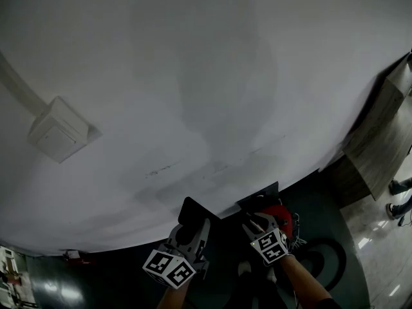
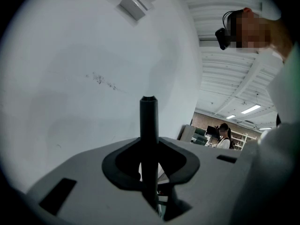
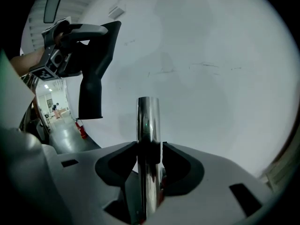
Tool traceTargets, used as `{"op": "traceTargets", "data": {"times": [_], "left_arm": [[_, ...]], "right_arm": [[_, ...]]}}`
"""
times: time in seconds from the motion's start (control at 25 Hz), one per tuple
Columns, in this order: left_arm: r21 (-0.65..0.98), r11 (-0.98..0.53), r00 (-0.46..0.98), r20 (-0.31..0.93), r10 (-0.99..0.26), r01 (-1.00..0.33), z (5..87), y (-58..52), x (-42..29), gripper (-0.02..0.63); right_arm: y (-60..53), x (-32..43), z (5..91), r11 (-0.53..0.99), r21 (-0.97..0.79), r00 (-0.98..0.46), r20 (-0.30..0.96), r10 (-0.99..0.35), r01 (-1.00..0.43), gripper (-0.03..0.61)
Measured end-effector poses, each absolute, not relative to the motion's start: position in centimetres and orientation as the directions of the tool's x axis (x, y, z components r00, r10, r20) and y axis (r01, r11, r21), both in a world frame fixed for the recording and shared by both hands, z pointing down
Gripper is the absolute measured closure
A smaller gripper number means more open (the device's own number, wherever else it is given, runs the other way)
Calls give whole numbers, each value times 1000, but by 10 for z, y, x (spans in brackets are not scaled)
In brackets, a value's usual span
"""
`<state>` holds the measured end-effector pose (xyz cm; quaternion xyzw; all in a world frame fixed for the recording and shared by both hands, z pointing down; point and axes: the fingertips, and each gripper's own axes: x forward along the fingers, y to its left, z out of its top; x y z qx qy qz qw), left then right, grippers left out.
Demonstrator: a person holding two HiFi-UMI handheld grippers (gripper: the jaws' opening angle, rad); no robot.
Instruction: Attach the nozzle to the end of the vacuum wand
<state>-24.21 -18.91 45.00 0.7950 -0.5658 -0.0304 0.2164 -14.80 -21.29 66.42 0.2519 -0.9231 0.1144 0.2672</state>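
light: dim, soft | wall (image 1: 193,76): shadowed | edges: fisheye-warped, dark vignette

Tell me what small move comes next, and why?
Probably close the right hand-held gripper on the chrome wand standing between its open jaws, to steady it; the black nozzle in the left hand-held gripper is apart from its end.

Wall (image 1: 193,76): plain off-white with faint grey scuffs.
Wall box (image 1: 58,129): white.
Nozzle (image 3: 93,64): matte black.
Wand (image 3: 148,125): mirror-bright silver.
Left gripper (image 2: 150,161): pale grey shell with a charcoal inner rim.
Right gripper (image 3: 149,165): same pale grey and charcoal.
Marker cubes (image 1: 168,267): white faces with black square patterns.
Vacuum body (image 1: 283,212): red.
Floor (image 1: 325,201): dark green and glossy.
Fire extinguisher (image 3: 80,130): red.
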Motion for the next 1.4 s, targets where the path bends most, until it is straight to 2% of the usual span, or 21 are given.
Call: {"op": "traceTargets", "data": {"times": [0.56,1.4], "left_arm": [[369,-279,362,177,-915,-886,438,-193,-237,529],[333,-399,453,102,-886,-854,391,-208,-184,529]], "right_arm": [[-208,-142,661,850,-61,-737,534,-415,-523,419],[-170,-114,640,847,-54,-736,526,-427,-529,425]]}}
